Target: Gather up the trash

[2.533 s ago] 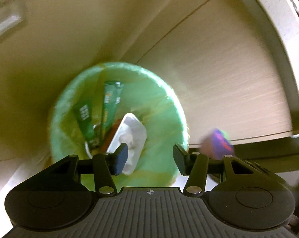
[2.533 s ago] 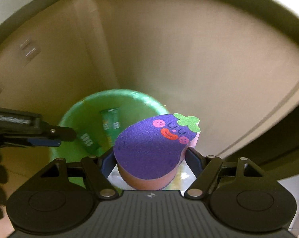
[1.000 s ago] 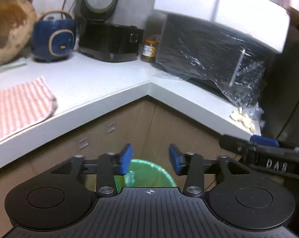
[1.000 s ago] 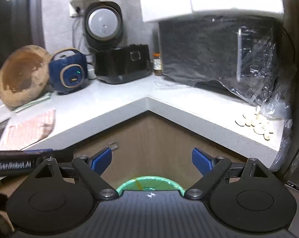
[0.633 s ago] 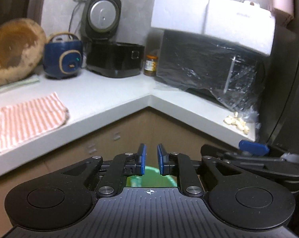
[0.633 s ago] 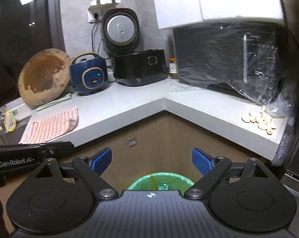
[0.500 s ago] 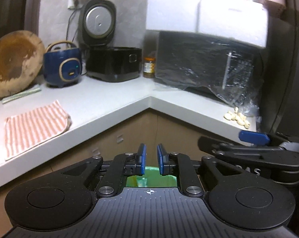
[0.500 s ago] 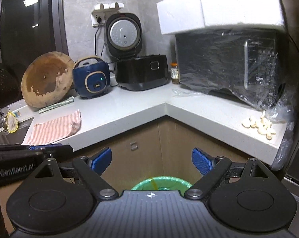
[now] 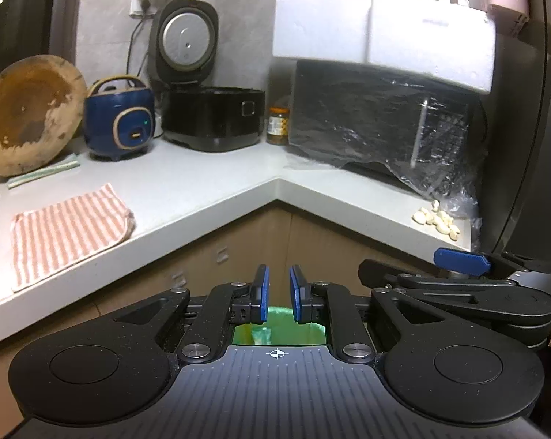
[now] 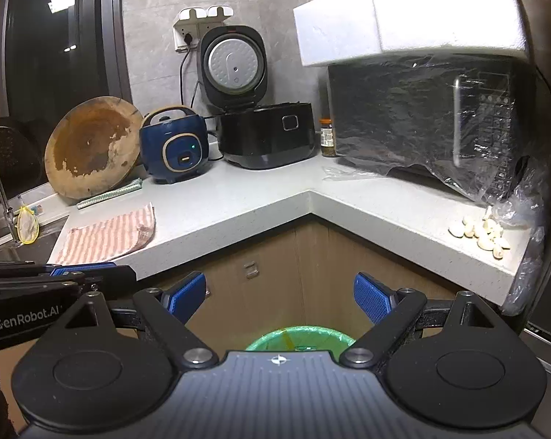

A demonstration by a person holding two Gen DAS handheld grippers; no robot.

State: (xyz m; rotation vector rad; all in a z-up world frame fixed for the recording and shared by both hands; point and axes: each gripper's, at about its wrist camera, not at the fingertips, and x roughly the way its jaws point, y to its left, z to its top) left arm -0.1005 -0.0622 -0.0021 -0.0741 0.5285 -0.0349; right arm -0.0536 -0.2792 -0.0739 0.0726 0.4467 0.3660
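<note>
Both empty, the nearly closed left tool (image 9: 276,294) and wide-open right tool (image 10: 279,297) hover above the green-lined trash bin (image 10: 299,337), so next likely comes seeking more trash on the white speckled bench (image 10: 238,201).

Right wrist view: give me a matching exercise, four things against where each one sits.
Things:
1. striped cloth
2. garlic cloves
3. green-lined trash bin
4. blue rice cooker

Places:
A. on the floor below the counter corner
B. counter's right end, beside the wrapped microwave
C. near the counter's front edge, by the sink
D. at the back wall, beside the round wooden board

Pairs: 1-C, 2-B, 3-A, 4-D
</note>
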